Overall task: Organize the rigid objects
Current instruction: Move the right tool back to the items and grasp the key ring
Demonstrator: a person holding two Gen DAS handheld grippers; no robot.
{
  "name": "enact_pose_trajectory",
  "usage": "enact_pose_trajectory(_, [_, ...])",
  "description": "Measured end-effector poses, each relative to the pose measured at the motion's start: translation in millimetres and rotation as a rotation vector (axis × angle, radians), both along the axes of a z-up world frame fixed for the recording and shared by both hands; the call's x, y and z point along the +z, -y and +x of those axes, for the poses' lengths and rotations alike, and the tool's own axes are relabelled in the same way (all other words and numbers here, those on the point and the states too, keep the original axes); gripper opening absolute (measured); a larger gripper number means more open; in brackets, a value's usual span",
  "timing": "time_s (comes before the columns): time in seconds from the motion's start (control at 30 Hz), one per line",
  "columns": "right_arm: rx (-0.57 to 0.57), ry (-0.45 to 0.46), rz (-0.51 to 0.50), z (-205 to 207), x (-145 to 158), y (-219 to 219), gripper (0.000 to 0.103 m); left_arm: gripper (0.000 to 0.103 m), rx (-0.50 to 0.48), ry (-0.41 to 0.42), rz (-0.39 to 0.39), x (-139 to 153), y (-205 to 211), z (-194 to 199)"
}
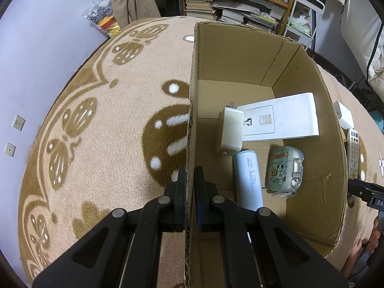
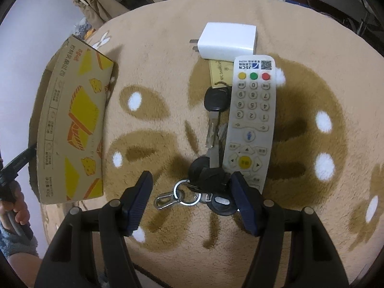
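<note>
Rug (image 1: 108, 120): beige pile with brown motifs and white spots, under everything, spreading left of the left gripper.
Left gripper (image 1: 190, 184): jaws together, clamped on the upright left wall of the cardboard box, one finger outside, one inside.
Cardboard box (image 1: 240, 55): open-topped, standing on the rug; its interior lies ahead and to the right of the left gripper. In the right wrist view its printed outer side, with yellow and orange graphics, stands far left of the right gripper.
White charger block (image 1: 229, 132): inside the box, ahead-right of the left gripper, touching the flat white device.
Flat white device (image 1: 288, 117): inside the box, beyond the charger block, lying on the floor of the box.
Power bank (image 1: 248, 180): pale blue cylinder, inside the box, just right of the left gripper.
Translucent case (image 1: 285, 168): cartoon print, inside the box, right of the power bank.
Right gripper (image 2: 192, 187): jaws apart, pads pressing on nothing, straddling the key bunch.
Key bunch (image 2: 208, 175): black-headed keys, rings and a clip on the rug, between the right gripper's fingers and reaching ahead of them.
Yellow tag (image 2: 219, 70): ahead of the keys, partly under the remote.
White plug adapter (image 2: 228, 40): on the rug, furthest ahead of the right gripper.
Remote control (image 2: 252, 110): grey-white, lying lengthwise just right of the keys, near end by the right finger.
</note>
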State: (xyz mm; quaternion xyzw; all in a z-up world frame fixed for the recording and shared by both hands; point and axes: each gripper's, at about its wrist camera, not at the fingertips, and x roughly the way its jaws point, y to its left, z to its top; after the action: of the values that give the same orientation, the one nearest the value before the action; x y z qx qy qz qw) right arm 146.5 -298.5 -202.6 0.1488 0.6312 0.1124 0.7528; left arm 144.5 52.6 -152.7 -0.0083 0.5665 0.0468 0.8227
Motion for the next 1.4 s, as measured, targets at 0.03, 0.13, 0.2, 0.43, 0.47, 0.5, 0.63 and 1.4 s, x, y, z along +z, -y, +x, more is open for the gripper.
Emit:
enact_pose_trajectory(0.03, [0.001,0.000,-0.004,0.1,0.2,-1.4,0.072,0.006,0.001,0.001,0.000,-0.2,-0.2,0.0])
enact_pose_trajectory(0.13, [0.004,0.003,0.025,1.4,1.5,-5.1,0.072,0.006,0.000,0.001,0.001,0.0,-0.2,0.1])
enact_pose_trajectory(0.2, [-0.017,0.008,0.022,-0.8,0.6,-7.1,0.072,0.006,-0.001,0.000,0.002,-0.1,0.1,0.0])
enact_pose_trajectory(0.43, [-0.015,0.008,0.086,1.9,-5.1,-16.4,0.073,0.006,-0.002,-0.002,0.005,-0.3,-0.3,0.1])
enact_pose_trajectory(0.47, [-0.022,0.006,0.082,4.2,-8.8,-18.0,0.073,0.006,-0.003,-0.002,0.006,-0.3,-0.3,0.1])
enact_pose_trajectory(0.5, [-0.030,0.003,0.072,5.7,-13.7,-18.9,0.073,0.006,-0.003,-0.003,0.006,-0.5,-0.5,-0.1])
enact_pose_trajectory(0.63, [-0.052,0.009,0.082,7.2,-18.0,-21.4,0.074,0.006,-0.004,-0.003,0.008,-0.3,-1.1,-0.7])
enact_pose_trajectory(1.4, [0.014,0.092,-0.179,12.5,-10.4,-76.6,0.028,0.006,-0.006,-0.006,0.012,-1.2,-1.5,-2.0])
